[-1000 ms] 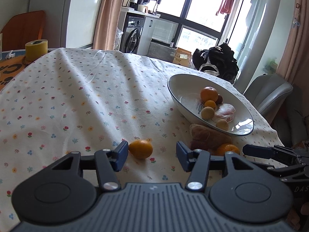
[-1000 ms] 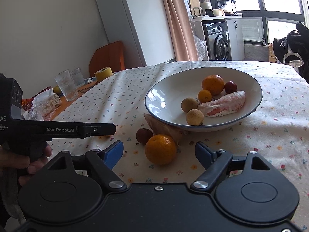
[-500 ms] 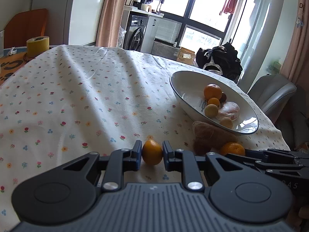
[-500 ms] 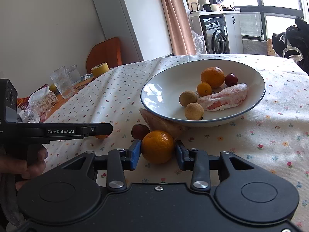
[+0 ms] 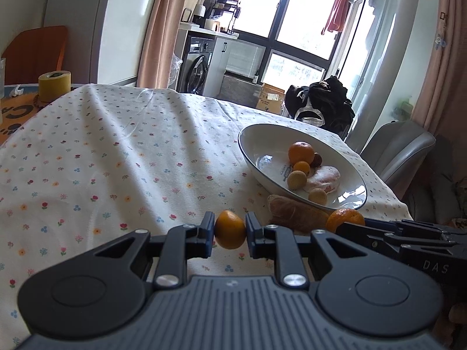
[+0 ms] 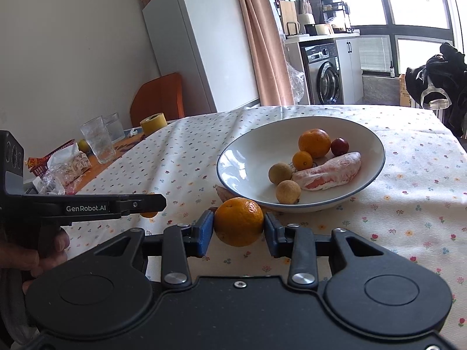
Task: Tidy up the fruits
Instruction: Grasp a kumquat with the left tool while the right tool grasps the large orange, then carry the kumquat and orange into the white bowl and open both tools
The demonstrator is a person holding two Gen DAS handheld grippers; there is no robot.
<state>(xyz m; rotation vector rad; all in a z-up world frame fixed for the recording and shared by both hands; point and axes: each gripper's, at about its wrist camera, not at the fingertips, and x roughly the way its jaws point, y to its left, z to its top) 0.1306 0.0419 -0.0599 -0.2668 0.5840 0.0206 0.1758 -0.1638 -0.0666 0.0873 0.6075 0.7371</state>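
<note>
**A:** Start on your left. What has changed there?

**B:** A second ago your left hand-held gripper [image 5: 230, 229] stood wide apart around the small orange [image 5: 230, 233]. Now its blue pads [image 5: 207, 227] press that fruit from both sides, so the grasp is made. The fruit sits right between the fingertips, and it looks raised a little off the worktop [image 5: 116, 157], though I cannot say that for certain.

**A:** And ahead of that gripper?

**B:** The white bowl [image 5: 251, 134] lies forward and to its right, already holding several fruits. Near the bowl's close rim a brown, wrinkled fruit [image 5: 294, 214] rests on the cloth.

**A:** Now your right side.

**B:** The same change. Your right hand-held gripper [image 6: 238, 229] was open around the large orange [image 6: 238, 221] a second ago; now it is clamped on it, pads touching both flanks. The bowl [image 6: 242, 157] is just beyond its fingertips, slightly to the right.

**A:** What does that mean for the job?

**B:** Both pickups appear done together. I judge your next step to be carrying each orange forward over the rim and releasing it inside. The brown fruit stays outside the bowl for a later trip.
</note>
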